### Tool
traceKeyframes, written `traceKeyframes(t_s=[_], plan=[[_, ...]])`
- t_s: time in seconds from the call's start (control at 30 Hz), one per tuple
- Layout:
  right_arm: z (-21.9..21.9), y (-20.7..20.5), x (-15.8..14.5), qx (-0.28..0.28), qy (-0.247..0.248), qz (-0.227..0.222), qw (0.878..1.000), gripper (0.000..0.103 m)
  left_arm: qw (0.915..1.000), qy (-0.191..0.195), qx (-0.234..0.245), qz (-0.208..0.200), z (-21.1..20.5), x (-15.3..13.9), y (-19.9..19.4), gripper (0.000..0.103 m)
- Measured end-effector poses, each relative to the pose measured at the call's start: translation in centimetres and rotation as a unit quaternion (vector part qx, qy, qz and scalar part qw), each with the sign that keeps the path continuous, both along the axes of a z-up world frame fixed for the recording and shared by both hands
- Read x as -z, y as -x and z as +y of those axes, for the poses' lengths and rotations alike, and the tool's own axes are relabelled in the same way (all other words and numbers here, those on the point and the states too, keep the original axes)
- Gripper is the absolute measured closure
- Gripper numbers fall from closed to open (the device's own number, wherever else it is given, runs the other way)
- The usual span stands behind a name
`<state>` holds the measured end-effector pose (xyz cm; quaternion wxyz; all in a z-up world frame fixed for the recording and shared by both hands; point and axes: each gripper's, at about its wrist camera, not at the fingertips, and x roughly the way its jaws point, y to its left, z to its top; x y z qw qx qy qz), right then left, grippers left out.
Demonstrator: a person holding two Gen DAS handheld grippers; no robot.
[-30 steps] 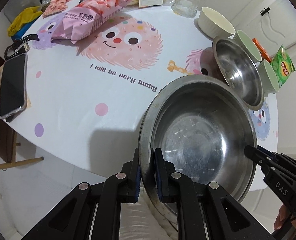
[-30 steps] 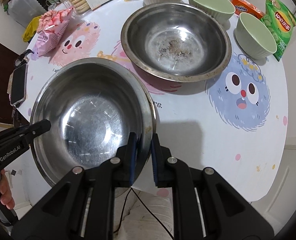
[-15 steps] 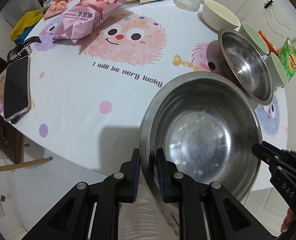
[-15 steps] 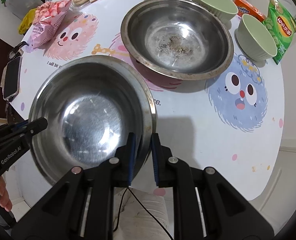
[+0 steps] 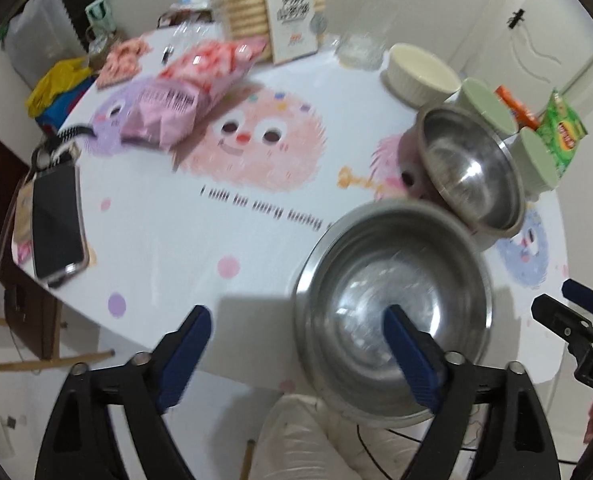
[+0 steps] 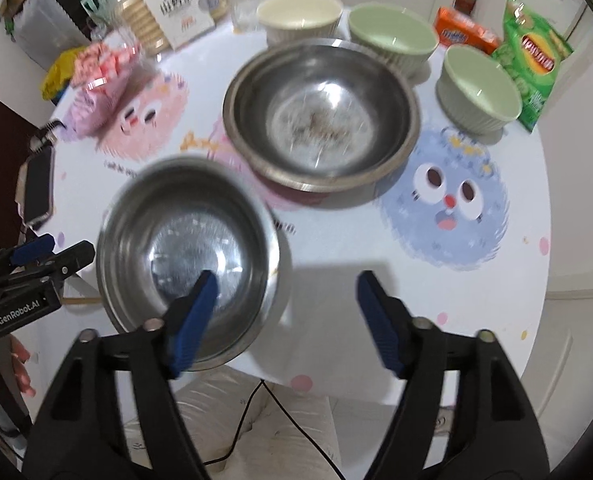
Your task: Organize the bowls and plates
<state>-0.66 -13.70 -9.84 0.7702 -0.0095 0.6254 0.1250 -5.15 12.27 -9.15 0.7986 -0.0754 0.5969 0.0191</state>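
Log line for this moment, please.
left gripper: open | right gripper: open | near steel bowl: ungripped at table front edge | far steel bowl: unstacked

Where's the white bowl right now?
The white bowl sits at the table's far edge in the right wrist view, left of a green bowl and just behind the far steel bowl.

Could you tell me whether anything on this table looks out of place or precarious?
Yes: the nearer stainless steel bowl overhangs the near edge of the cartoon-print table, unheld by either open gripper. The farther steel bowl has dark specks inside.
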Motion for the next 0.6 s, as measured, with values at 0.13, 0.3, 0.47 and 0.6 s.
traceKeyframes(t_s=[0.13,0.3,0.47,0.6], plan=[[-1.8,-1.1,-1.2,0.009,-0.002,-0.021,1.0,0.0,0.9996,0.0,0.015,-0.022,-1.2,-1.3,-2.0,0.0],[-4.9,-3.4,-1.1,0.053,0.006,-0.032,0.998,0.001,0.9993,0.005,0.03,-0.022,-3.1,-1.5,-5.7,0.0],[-6.7,-6.1,-0.4,0.082,-0.004,-0.025,0.996,0.0,0.9993,0.025,0.028,-0.007,-4.9,-0.8,-9.7,0.0],[-7.6,-8.4,0.9,0.104,-0.024,-0.01,0.994,0.0,0.9981,0.053,0.028,0.013,-6.1,0.5,-12.3,0.0]])
